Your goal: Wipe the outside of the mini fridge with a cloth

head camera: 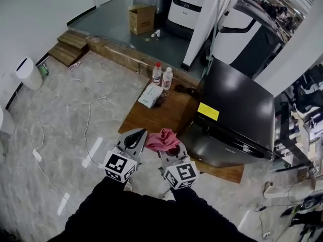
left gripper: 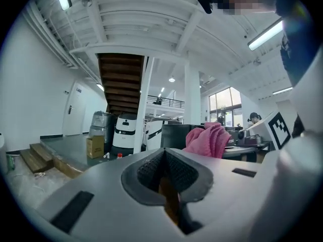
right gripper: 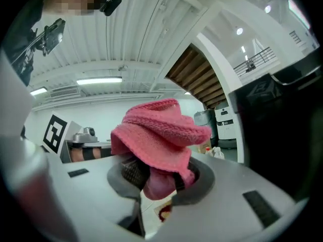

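Wooden platform (head camera: 156, 112) under mini fridge (head camera: 242, 110), yellow label (head camera: 208, 112) unreadable; right gripper (right gripper: 154, 178) tight on pink cloth (right gripper: 159, 135), left gripper (left gripper: 164, 173) pinched together, empty.

- The mini fridge (head camera: 237, 110) is being borne on the right part of the low platform (head camera: 161, 115), which is lying on the floor (head camera: 65, 125).
- Two bottles (head camera: 157, 73) are being kept side by side at the platform's far edge, left of the fridge, with a packet (head camera: 150, 95) lying just before them.
- The cloth (head camera: 162, 139) is being held in the right gripper (head camera: 169, 150) over the platform's near edge, left of the fridge.
- The left gripper (head camera: 135, 139) is being held just left of the cloth, jaws together on nothing.
- A cardboard box (head camera: 142, 19) is being kept well behind the platform.
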Demonstrator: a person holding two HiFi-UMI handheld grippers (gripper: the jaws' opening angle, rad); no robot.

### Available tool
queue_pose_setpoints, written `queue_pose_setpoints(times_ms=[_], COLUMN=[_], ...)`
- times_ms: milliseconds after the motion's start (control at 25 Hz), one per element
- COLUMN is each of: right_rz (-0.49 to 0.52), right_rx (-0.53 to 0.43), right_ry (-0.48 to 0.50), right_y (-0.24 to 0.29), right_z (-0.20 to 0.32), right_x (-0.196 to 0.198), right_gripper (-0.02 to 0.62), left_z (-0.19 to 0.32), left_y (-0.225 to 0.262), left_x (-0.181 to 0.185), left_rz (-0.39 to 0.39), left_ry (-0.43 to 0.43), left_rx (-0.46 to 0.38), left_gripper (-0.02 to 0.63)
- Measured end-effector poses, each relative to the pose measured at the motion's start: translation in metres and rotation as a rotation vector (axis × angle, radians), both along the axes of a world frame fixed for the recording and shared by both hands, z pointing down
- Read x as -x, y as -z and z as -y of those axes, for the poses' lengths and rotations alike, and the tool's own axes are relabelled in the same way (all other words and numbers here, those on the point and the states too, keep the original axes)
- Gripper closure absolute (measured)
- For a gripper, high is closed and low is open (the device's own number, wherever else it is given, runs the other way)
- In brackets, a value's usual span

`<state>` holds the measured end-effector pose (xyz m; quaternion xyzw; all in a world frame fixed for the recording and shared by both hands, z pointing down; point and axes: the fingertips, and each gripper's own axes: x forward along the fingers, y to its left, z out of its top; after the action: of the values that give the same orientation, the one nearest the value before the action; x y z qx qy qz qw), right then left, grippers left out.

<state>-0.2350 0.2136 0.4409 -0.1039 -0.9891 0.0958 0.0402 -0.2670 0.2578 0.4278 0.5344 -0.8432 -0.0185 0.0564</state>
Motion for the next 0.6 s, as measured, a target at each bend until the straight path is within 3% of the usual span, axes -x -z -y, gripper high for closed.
queue_pose_setpoints(times_ms=[320, 600], right_rz=[0.049, 0.129], right_rx=[0.064, 0.213], right_ry=[-0.217, -0.359], right_y=[0.021, 0.035], right_z=[-0.032, 0.013], right_x=[0.104, 0.144], right_gripper=[0.494, 0.494], left_z=[-0.038, 0.003], left_y=[0.021, 0.025], left_x=[0.103, 0.147], left_rz=[0.021, 0.03], left_ry=[-0.184, -0.292], left_rx=[-0.034, -0.065], left_gripper=[0.6, 0.6])
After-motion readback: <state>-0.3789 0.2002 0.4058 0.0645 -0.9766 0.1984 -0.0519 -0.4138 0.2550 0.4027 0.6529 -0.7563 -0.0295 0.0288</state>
